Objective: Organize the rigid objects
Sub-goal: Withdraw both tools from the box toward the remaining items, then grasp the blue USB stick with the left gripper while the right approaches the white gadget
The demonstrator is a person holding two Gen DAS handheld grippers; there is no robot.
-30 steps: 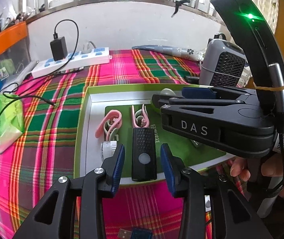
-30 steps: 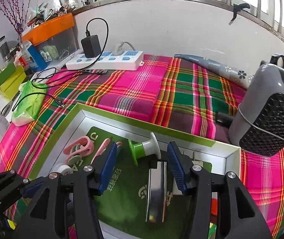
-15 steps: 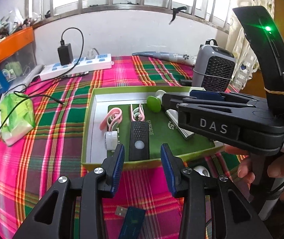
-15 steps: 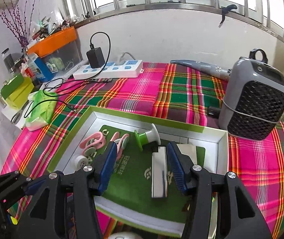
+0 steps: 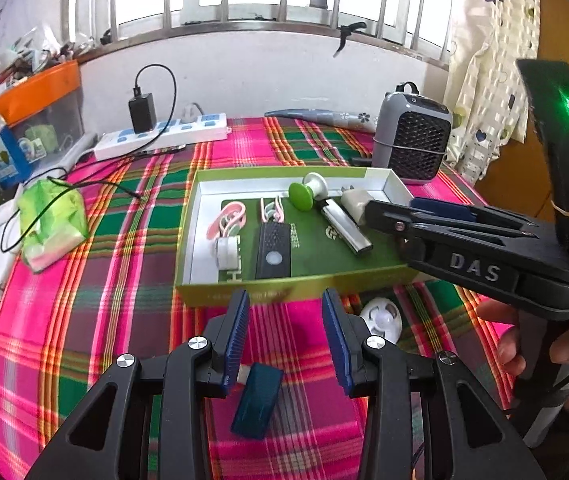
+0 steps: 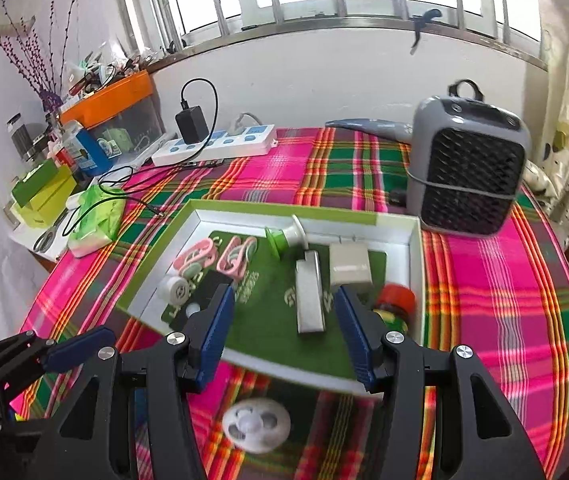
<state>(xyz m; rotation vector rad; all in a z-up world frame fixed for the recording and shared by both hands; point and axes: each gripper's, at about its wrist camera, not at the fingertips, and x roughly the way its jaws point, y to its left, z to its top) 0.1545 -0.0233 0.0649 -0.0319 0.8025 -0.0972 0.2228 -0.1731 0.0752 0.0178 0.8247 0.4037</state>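
Several small items (image 5: pixel 272 248) — green box (image 5: pixel 292 292).

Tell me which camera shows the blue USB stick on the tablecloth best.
The left wrist view: the blue USB stick lies whole on the cloth between the open left gripper fingers. The right wrist view does not show it.

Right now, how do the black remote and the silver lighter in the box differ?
The black remote is dark, textured, with a round white button; the silver lighter is shiny and plain. The remote lies straight along the green box, the lighter slanted. Both lie flat on the box's green liner, apart from each other.
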